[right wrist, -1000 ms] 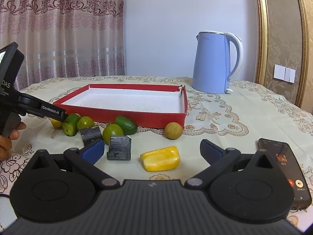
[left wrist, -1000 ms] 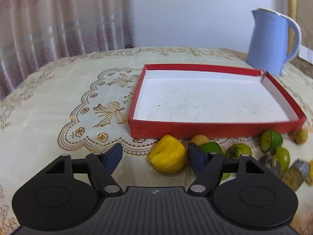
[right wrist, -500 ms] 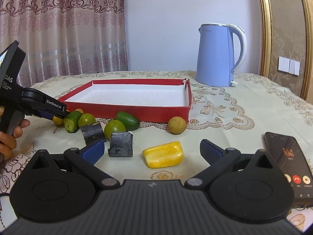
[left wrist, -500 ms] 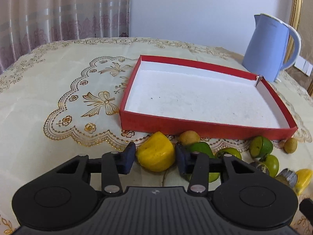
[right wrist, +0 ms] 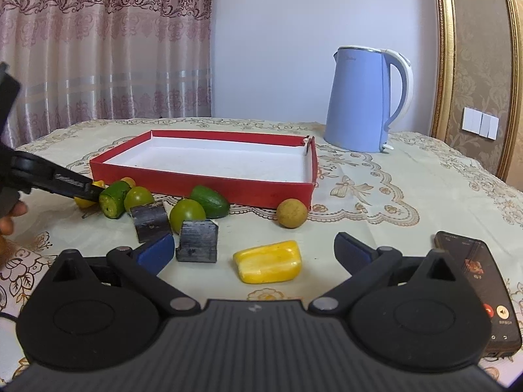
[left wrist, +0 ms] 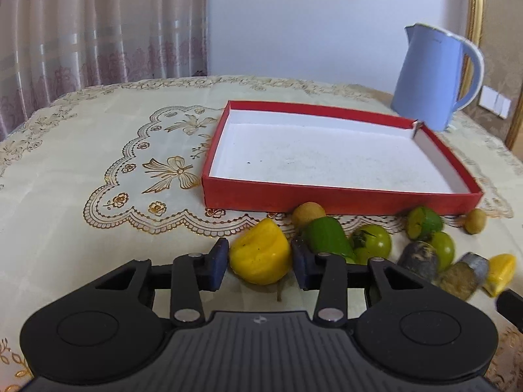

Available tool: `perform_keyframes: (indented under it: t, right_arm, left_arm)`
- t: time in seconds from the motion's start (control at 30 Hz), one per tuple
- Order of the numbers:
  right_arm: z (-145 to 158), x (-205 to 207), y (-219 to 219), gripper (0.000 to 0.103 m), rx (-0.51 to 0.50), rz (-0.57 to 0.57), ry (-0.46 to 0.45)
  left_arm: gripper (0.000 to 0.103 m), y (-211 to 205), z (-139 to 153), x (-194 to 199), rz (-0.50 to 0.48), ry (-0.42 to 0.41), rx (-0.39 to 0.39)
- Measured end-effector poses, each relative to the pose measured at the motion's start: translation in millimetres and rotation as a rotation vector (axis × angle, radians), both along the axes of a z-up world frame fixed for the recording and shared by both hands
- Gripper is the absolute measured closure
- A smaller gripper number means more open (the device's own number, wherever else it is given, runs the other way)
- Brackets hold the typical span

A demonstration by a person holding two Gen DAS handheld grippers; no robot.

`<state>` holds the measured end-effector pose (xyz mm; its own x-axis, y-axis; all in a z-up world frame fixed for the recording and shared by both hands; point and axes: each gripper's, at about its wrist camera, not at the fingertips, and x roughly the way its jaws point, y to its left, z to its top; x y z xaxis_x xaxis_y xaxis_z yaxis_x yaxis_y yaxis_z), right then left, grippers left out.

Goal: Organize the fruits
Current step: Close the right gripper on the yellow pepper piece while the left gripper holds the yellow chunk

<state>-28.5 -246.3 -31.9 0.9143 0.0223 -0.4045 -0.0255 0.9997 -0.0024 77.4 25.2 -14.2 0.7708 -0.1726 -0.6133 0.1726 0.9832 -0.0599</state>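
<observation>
My left gripper (left wrist: pixel 258 261) has its blue pads against both sides of a yellow fruit (left wrist: pixel 260 251), and its jaws are closing on it. The fruit lies on the tablecloth just in front of the empty red box (left wrist: pixel 340 197). In the right wrist view that gripper's fingers (right wrist: pixel 70 184) reach in from the left, with the fruit (right wrist: pixel 83 202) mostly hidden behind a cut green piece (right wrist: pixel 114 199). My right gripper (right wrist: pixel 253 251) stands open just above the table, and a yellow wedge (right wrist: pixel 268 261) lies between and just beyond its fingertips, untouched.
Along the box front lie a green avocado-like fruit (left wrist: pixel 328 236), green tomatoes (left wrist: pixel 372 240), brown longans (right wrist: pixel 292 213) and dark blocks (right wrist: pixel 197 241). A blue kettle (right wrist: pixel 362 98) stands behind the box. A phone (right wrist: pixel 480 287) lies at the right. A person's hand (right wrist: pixel 11 217) holds the left gripper.
The left jaws have come together from wide apart onto the yellow fruit. The right gripper and the fruits in front of it have stayed put.
</observation>
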Motion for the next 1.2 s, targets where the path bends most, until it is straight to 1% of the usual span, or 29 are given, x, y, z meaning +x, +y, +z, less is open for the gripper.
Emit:
perform_keyframes:
  t: [0.07,0.2,0.27,0.33,0.37,0.53,0.6,0.7,0.73,0.77,0.8,0.83,1.0,1.07,1.13,1.2]
  right_arm:
    - [-0.5,1.1,-0.1,0.000,0.002,0.012,0.005]
    - [-1.7,4.2,-0.3,0.000,0.005,0.020,0.022]
    - [-1.9,6.5,-0.9,0.002,0.004,0.030,0.032]
    - [-1.6,9.2,-0.4,0.010,-0.006,0.037,0.045]
    - [-1.6,11.1,-0.4,0.011,-0.006,0.042,0.054]
    - [-2.2,18.9,-2.8,0.025,-0.001,0.050,0.095]
    - [-2.1,19.1,-3.6,0.028,-0.027,0.037,0.095]
    - [-0.4,20.7,-6.7,0.028,-0.074,0.026,0.100]
    - [-0.3,22.5,-8.1,0.030,-0.079,0.026,0.109]
    - [-0.6,24.4,-9.6,0.031,-0.080,0.029,0.115]
    - [-0.8,26.8,-10.7,0.037,-0.081,0.032,0.126]
    - [-1.8,28.6,-11.0,0.040,-0.083,0.037,0.138]
    - [-7.8,35.6,-11.9,0.044,-0.085,0.059,0.170]
    - [-8.1,37.4,-13.0,0.049,-0.078,0.071,0.172]
    - [-8.5,39.1,-12.6,0.057,-0.072,0.085,0.178]
    - [-8.3,39.7,-12.3,0.057,-0.073,0.087,0.179]
  left_arm:
    - [0.063,2.1,4.2,-7.6,-0.006,-0.032,0.000]
    - [0.063,1.9,13.1,-21.1,0.011,-0.093,0.039]
    - [0.063,-0.2,16.6,-24.9,0.016,-0.110,0.058]
    - [0.063,-2.6,19.3,-29.7,0.016,-0.128,0.069]
    - [0.063,-3.7,20.1,-31.5,0.015,-0.133,0.071]
    - [0.063,-5.2,22.3,-36.1,0.016,-0.145,0.084]
    - [0.063,-4.1,24.0,-38.1,0.018,-0.151,0.087]
    - [0.063,-2.2,25.9,-40.3,0.019,-0.159,0.086]
    - [0.063,-2.2,25.9,-40.8,0.020,-0.159,0.086]
    - [0.063,-2.4,25.9,-40.9,0.019,-0.160,0.085]
    - [0.063,-2.2,25.9,-40.9,0.016,-0.160,0.087]
    - [0.063,-2.2,26.3,-41.6,0.015,-0.159,0.088]
    - [0.063,-4.8,25.2,-38.8,0.019,-0.139,0.094]
    - [0.063,-6.3,24.3,-37.6,0.025,-0.134,0.100]
    - [0.063,-8.3,23.3,-36.2,0.029,-0.129,0.106]
    - [0.063,-9.3,22.3,-35.7,0.030,-0.123,0.112]
